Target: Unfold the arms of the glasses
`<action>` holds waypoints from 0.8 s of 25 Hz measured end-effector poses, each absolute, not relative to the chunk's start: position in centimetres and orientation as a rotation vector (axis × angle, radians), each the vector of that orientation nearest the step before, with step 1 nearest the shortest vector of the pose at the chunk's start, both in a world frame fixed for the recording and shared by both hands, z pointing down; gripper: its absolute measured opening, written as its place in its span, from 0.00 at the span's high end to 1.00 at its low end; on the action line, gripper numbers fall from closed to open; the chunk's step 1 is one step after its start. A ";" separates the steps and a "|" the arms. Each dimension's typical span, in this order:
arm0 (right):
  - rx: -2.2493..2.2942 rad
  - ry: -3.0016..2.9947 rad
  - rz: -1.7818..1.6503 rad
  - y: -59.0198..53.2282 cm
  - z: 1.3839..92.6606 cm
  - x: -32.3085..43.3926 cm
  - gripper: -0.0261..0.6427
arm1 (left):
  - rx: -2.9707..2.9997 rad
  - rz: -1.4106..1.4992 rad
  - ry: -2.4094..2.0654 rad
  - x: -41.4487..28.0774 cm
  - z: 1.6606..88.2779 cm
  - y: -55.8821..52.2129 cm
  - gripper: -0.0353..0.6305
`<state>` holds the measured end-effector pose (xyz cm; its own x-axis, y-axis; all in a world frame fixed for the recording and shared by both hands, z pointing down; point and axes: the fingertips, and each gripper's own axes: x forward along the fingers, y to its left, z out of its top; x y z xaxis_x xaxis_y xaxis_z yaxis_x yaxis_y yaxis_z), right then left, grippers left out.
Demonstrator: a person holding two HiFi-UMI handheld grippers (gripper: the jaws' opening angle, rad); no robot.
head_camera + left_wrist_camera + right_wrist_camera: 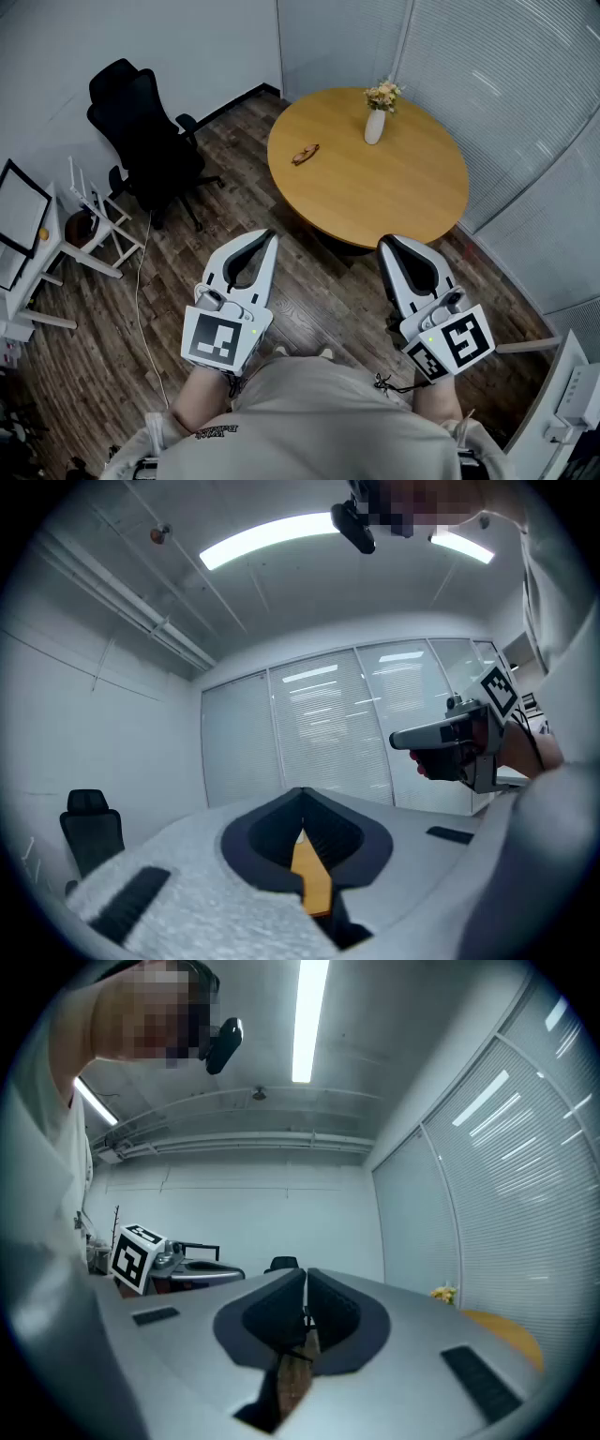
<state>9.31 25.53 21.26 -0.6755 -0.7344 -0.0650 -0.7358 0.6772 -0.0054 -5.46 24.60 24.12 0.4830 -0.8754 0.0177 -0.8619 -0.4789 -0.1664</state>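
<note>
The glasses (305, 153), brown-framed and folded, lie on the left part of the round wooden table (394, 197). Neither gripper is near them. My left gripper (272, 236) is held low over the wooden floor in front of the person's body, short of the table's near edge, jaws shut and empty. My right gripper (384, 244) hangs beside it near the table's front edge, also shut with nothing in it. In the left gripper view the jaws (302, 794) meet at the tips; the right gripper view shows its jaws (306, 1274) closed to a thin slit. The glasses show in neither gripper view.
A white vase with flowers (376, 120) stands at the table's far side. A black office chair (145, 131) is at the left, with a white rack (94, 211) and a desk edge beside it. A cable (141, 309) runs across the floor. Blinds line the right wall.
</note>
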 end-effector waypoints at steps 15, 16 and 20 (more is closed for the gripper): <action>-1.248 2.808 0.007 24.3 22.7 11.9 0.91 | -2.605 -0.168 1.539 -2.9 25.2 24.2 0.91; -1.242 2.812 0.005 24.2 22.9 12.0 0.91 | -2.608 -0.170 1.543 -2.7 25.3 24.2 0.91; -1.222 2.832 -0.009 24.3 23.3 12.3 0.91 | -2.594 -0.180 1.543 -2.2 25.4 24.2 0.91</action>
